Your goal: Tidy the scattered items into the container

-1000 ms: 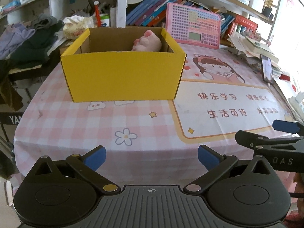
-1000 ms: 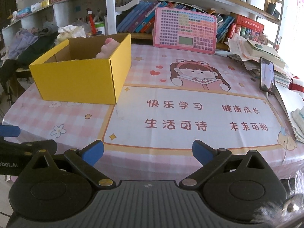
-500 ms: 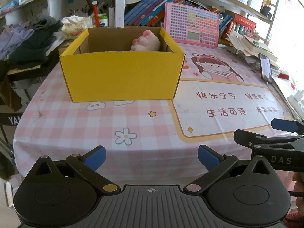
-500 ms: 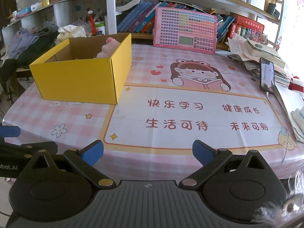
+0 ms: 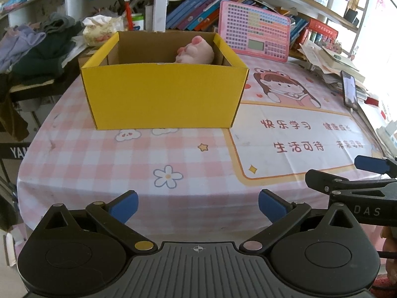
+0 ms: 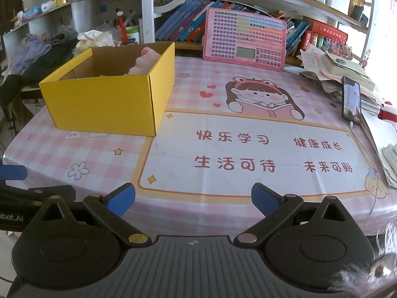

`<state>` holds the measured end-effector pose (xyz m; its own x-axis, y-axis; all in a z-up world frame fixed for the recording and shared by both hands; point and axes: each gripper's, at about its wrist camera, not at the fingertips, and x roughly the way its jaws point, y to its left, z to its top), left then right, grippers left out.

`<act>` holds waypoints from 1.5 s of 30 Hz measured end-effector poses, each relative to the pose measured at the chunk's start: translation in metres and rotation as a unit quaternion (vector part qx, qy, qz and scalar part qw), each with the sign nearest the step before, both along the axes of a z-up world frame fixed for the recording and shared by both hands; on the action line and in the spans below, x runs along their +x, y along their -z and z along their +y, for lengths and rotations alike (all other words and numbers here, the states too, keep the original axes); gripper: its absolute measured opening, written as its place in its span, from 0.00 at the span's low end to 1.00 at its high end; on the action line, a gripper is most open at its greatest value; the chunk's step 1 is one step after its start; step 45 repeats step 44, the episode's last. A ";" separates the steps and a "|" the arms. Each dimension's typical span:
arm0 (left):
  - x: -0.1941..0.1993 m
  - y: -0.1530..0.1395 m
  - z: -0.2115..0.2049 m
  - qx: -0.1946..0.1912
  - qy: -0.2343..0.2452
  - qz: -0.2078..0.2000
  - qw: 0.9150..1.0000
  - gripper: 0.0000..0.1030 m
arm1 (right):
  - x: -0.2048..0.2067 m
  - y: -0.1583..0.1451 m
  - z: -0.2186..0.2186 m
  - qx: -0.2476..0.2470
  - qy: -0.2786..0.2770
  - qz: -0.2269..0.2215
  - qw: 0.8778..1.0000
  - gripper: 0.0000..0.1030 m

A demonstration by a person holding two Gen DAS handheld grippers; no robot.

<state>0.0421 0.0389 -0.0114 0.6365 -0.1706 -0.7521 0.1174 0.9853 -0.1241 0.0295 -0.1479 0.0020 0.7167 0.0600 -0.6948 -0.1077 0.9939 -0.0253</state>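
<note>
A pink calculator board point(image 6: 244, 40) leans against bookshelves behind the checked tablecloth point(image 6: 104, 156); a phone point(image 6: 351, 104) stands right.

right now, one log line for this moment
left gripper: open, empty | right gripper: open, empty | pink plush toy: in yellow box

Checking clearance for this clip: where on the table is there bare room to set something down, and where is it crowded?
Bare cloth lies between the yellow box and the near table edge, and across the printed panel right of the box. Crowded: the right edge, with the phone and paper stacks, and the back, where the pink board leans.
</note>
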 end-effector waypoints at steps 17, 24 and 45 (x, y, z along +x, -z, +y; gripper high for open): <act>0.006 0.001 0.001 0.000 0.001 0.002 1.000 1.00 | 0.003 -0.001 0.001 -0.004 0.006 0.001 1.000 0.98; 0.006 0.002 0.001 0.002 -0.001 0.005 1.000 1.00 | 0.005 0.001 -0.001 0.001 0.015 0.006 1.000 0.98; 0.007 0.001 0.000 -0.004 0.002 0.002 1.000 1.00 | 0.013 0.004 0.000 -0.001 0.004 0.018 1.000 0.98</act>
